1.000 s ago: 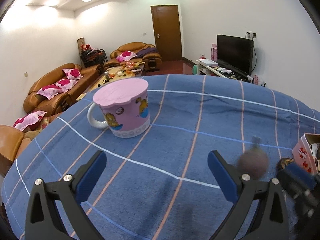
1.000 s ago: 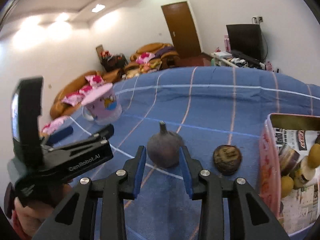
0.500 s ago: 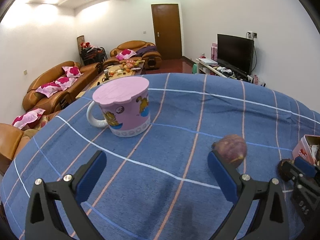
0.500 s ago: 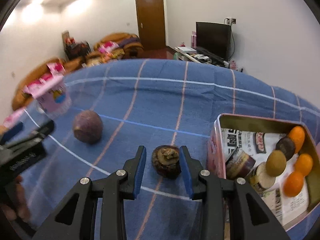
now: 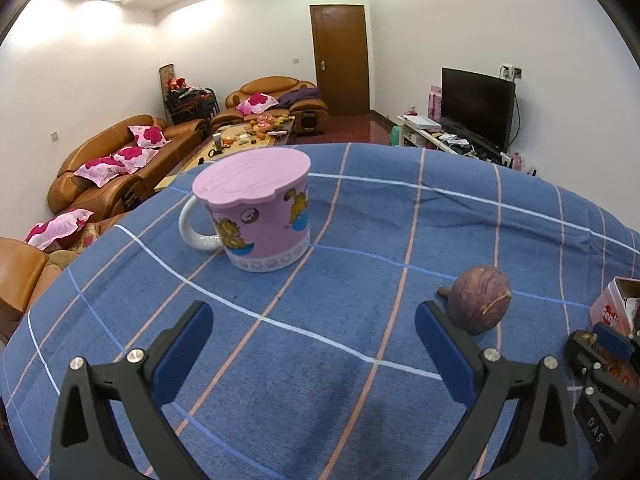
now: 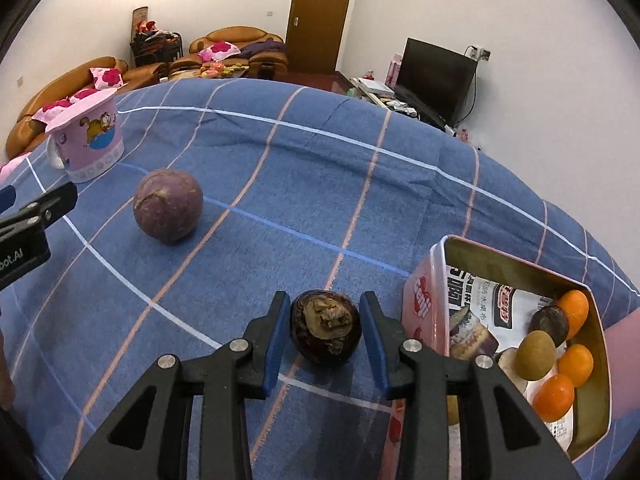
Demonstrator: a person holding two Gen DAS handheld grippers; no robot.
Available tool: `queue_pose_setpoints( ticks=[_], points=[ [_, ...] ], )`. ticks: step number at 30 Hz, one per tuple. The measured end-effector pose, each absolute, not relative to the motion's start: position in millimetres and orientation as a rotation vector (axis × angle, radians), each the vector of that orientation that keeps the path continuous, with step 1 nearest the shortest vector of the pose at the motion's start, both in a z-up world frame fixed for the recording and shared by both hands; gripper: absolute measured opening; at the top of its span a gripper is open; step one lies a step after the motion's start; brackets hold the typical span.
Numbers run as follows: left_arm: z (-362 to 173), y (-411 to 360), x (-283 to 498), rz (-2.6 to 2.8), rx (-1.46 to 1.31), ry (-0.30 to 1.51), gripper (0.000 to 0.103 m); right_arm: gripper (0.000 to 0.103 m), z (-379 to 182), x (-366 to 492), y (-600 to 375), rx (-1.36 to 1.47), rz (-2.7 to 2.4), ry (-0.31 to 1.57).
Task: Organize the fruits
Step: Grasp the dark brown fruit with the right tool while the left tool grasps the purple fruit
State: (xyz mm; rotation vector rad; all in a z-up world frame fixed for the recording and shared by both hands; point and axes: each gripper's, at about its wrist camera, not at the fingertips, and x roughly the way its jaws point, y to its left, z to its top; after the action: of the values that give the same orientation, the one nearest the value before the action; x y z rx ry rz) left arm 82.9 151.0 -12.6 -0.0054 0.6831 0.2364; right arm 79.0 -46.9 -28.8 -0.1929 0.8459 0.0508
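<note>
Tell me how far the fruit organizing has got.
Done: several fruits, oranges among them, already lie in the tin. In hand: the right gripper brackets the dark fruit beside the tin. Left: the purple fruit on the cloth; the left gripper is open, empty.

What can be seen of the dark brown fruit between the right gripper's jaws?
The dark brown fruit is roundish, with glossy, wrinkled skin and a dry, tan, crumpled patch on the side turned to the camera. It rests on the blue checked tablecloth, just left of the pink tin. The right gripper brackets it closely with its blue-padded jaws; whether the pads actually press on it cannot be told. In the left wrist view only a sliver shows.
</note>
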Motion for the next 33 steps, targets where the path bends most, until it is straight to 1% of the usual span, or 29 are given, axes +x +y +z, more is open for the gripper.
queue_pose_setpoints(
  ticks=[3, 5, 7, 14, 17, 22, 23, 25, 28, 29, 30, 32, 33],
  points=[
    [-12.2, 150.9, 81.9, 0.228, -0.014, 0.680, 0.103, 0.037, -22.2, 67.3, -54.3, -0.071, 0.122, 0.772],
    [-12.1, 149.6, 81.6, 0.217, -0.017, 0.675, 0.103, 0.037, -7.6, 52.0, -65.6, 0.063, 0.221, 0.648],
    [-12.3, 146.1, 82.1, 0.199, -0.016, 0.668, 0.103, 0.037, -0.3, 43.9, -70.1, 0.120, 0.258, 0.590],
    [-12.0, 121.8, 91.2, 0.061, -0.017, 0.657, 0.103, 0.037, 4.6, 25.9, -63.8, 0.111, 0.249, 0.511],
    [-13.5, 108.5, 101.8, 0.034, -0.012, 0.679, 0.103, 0.037, 5.5, 26.3, -60.1, 0.071, 0.183, 0.489],
    [-21.2, 84.7, 131.9, 0.034, 0.004, 0.745, 0.102, 0.037, 5.7, 32.6, -74.5, 0.106, 0.113, 0.490],
    [-23.9, 80.6, 136.0, 0.041, 0.023, 0.756, 0.099, 0.037, 5.7, 33.6, -75.8, 0.107, 0.111, 0.491],
    [-28.7, 74.3, 143.2, 0.028, 0.047, 0.780, 0.097, 0.037, 5.0, 36.0, -76.5, 0.110, 0.111, 0.498],
    [-30.8, 70.3, 147.9, -0.008, 0.043, 0.802, 0.087, 0.037, 3.5, 40.1, -76.2, 0.109, 0.111, 0.519],
    [-32.3, 68.5, 149.6, -0.026, 0.045, 0.812, 0.078, 0.037, 3.3, 41.5, -75.8, 0.110, 0.112, 0.523],
    [-34.3, 65.7, 150.8, -0.054, 0.048, 0.827, 0.065, 0.037, 3.1, 42.4, -76.0, 0.112, 0.111, 0.526],
    [-37.3, 59.5, 153.0, -0.110, 0.055, 0.853, 0.052, 0.037, 2.6, 43.5, -76.1, 0.114, 0.111, 0.533],
    [-36.9, 57.7, 152.7, -0.110, 0.063, 0.852, 0.052, 0.037, 2.8, 43.1, -76.7, 0.114, 0.109, 0.531]
  ],
)
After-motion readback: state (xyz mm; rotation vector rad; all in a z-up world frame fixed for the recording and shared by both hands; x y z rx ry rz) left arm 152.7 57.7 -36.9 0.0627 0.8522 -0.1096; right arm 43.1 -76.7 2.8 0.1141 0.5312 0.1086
